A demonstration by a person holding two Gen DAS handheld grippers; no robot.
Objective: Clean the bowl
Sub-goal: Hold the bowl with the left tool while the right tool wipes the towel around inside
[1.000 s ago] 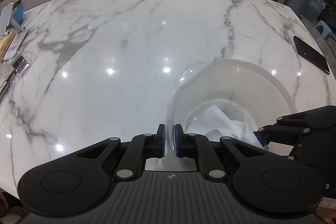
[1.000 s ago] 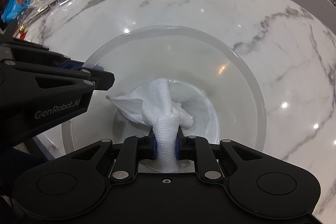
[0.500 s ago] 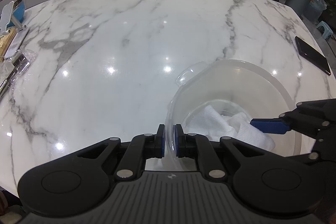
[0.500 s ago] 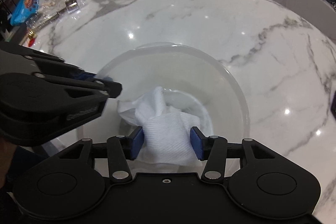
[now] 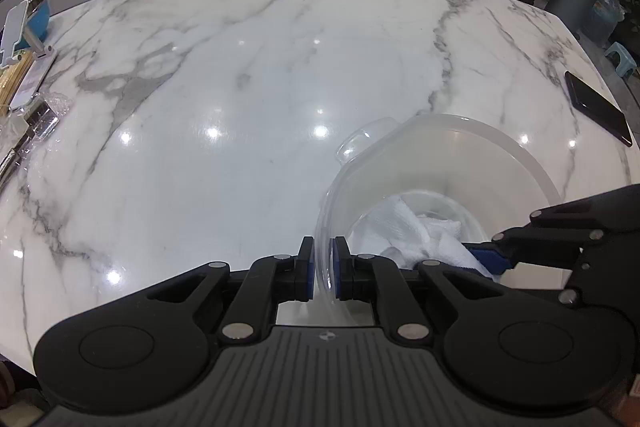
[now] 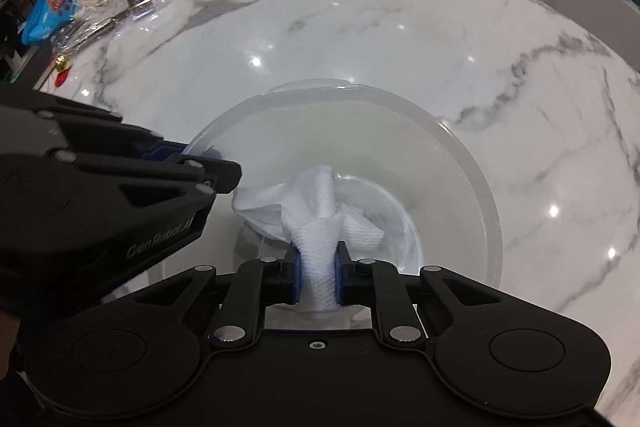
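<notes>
Clear plastic bowl (image 6: 400, 155) on the marble worktop (image 5: 240, 87), pinned at its near rim; one white cloth (image 6: 320, 223) inside.

Left gripper (image 5: 322, 269) clenched on the thin, light, slippery rim; right gripper (image 6: 318, 277) has just closed onto the soft, bunched cloth. One bowl, one cloth, two grippers.

both wrist cams close, steep-down (prob.), sharing bowl (image 5: 448, 163)

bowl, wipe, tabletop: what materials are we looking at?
Bowl: likely translucent plastic, glossy; the table shows through its thin rim.
Wipe: white paper towel or woven cloth, matte, with an embossed weave and soft creases.
Tabletop: polished marble or marble-look slab, grey veins, mirror-like light spots.
</notes>
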